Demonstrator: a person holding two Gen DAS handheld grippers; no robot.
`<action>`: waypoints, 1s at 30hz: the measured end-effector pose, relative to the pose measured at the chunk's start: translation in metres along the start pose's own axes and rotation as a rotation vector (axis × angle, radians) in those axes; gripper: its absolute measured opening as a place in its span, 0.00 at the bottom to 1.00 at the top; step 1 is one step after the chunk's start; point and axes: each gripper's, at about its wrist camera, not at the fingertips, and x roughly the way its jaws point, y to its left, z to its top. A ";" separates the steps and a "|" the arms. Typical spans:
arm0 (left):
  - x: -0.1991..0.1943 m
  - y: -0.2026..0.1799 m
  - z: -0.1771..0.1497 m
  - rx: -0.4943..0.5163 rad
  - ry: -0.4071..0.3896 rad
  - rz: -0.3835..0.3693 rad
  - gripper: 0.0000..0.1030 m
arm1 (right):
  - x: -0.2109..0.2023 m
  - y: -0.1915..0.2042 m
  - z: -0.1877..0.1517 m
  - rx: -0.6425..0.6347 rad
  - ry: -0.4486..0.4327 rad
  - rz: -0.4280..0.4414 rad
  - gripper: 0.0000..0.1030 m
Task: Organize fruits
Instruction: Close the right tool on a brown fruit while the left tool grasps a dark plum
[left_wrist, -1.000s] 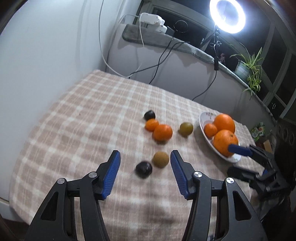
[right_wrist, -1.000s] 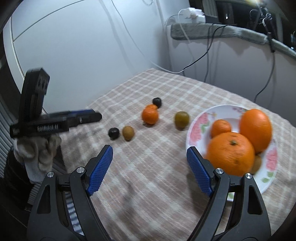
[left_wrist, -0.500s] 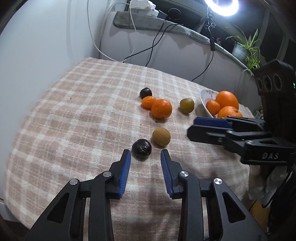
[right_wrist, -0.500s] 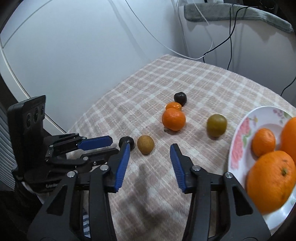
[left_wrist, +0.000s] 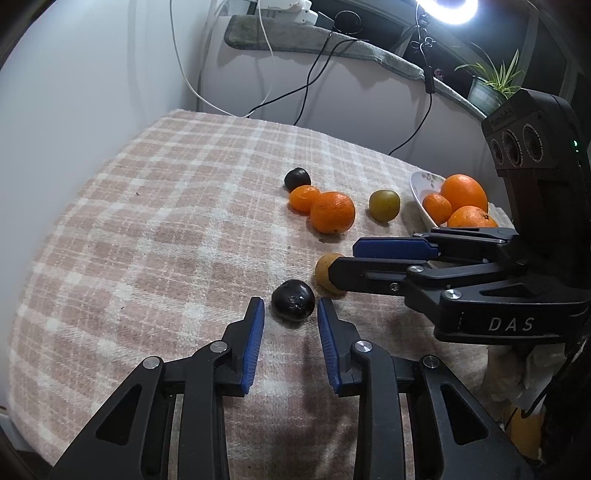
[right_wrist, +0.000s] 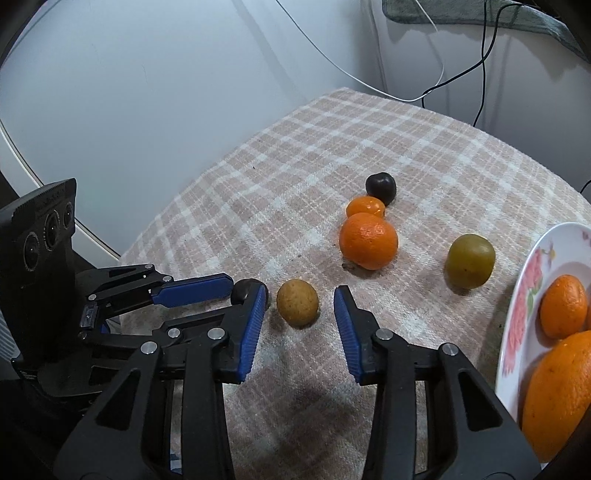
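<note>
1. Currently, the left gripper (left_wrist: 291, 314) sits low at frame centre with jaws apart, flanking the plum (left_wrist: 293, 299) without touching it.
2. Likewise, the right gripper (right_wrist: 300, 302) has jaws apart around the kiwi (right_wrist: 297, 302), gaps visible on both sides.
3. To grip well, each tool should advance until its fruit lies mid-pad, then close gently; round fruit may roll on the cloth (left_wrist: 147, 221).
4. Both tools are angled down toward the cloth; the right enters from the left-wrist frame's right edge, its tips just beside the left's.
5. Remaining loose fruit lies mid-frame; the plate (right_wrist: 524, 295), right edge, likely receives them.
</note>
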 end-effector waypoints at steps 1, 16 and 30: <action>0.001 0.000 0.000 0.001 0.000 0.000 0.27 | 0.001 0.000 0.001 -0.001 0.004 0.000 0.37; 0.007 -0.001 0.002 0.008 -0.003 0.001 0.22 | 0.008 0.004 0.001 -0.019 0.029 -0.006 0.26; -0.006 -0.005 0.004 -0.006 -0.033 -0.006 0.22 | -0.028 -0.001 -0.003 -0.003 -0.057 -0.021 0.26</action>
